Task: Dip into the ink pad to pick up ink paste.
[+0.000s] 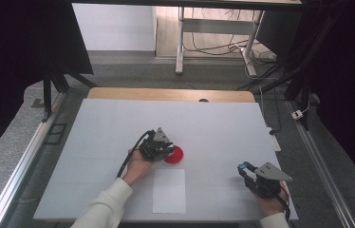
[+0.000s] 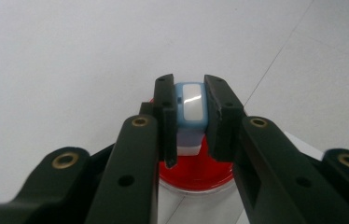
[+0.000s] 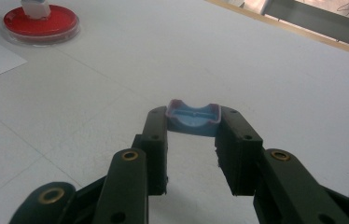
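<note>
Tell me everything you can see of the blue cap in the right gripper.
The blue cap is a small, shallow, light-blue plastic piece with a raised rim and a pinkish tinge along its edge. It sits open side up, clamped between the right gripper tips, above the white table, far from the red dish.

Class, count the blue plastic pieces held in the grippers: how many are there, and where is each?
2. One, the stamp body, is clamped in the left gripper over the red ink pad. The other, the blue cap, is pinched by the right gripper above the table.
</note>
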